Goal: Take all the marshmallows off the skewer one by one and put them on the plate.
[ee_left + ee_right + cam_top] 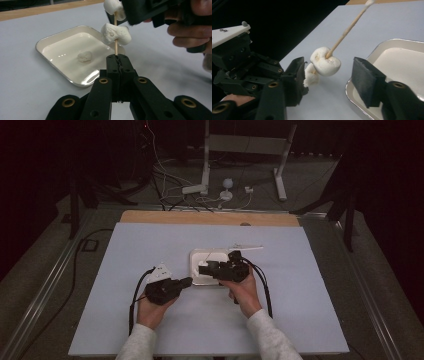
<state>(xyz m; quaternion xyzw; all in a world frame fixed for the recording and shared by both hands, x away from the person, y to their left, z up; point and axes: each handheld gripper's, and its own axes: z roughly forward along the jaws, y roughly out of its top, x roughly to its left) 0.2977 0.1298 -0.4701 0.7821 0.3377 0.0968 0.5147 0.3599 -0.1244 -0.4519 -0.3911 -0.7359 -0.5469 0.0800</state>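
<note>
My left gripper point(118, 58) is shut on the lower end of a thin wooden skewer point(115, 47) that stands upright. Two white marshmallows are threaded on it: a lower marshmallow point(115, 33) and an upper marshmallow point(113, 8). My right gripper point(329, 67) reaches in from the side with its jaws apart around the upper marshmallow point(325, 61). Its right pad point(367, 82) stands clear of that marshmallow, and the lower marshmallow point(311, 76) lies against the left jaw. A shallow white tray point(47, 41) behind them holds one loose marshmallow point(84, 56). In the high view the left gripper point(187, 281) and right gripper point(202, 269) meet at the tray point(196, 256).
A pale sheet point(125, 310) covers the table, and a wooden strip point(210, 217) shows at its far edge. Cables and a white stand's legs point(205, 180) lie on the floor beyond. Dark floor and metal rails flank both sides of the table.
</note>
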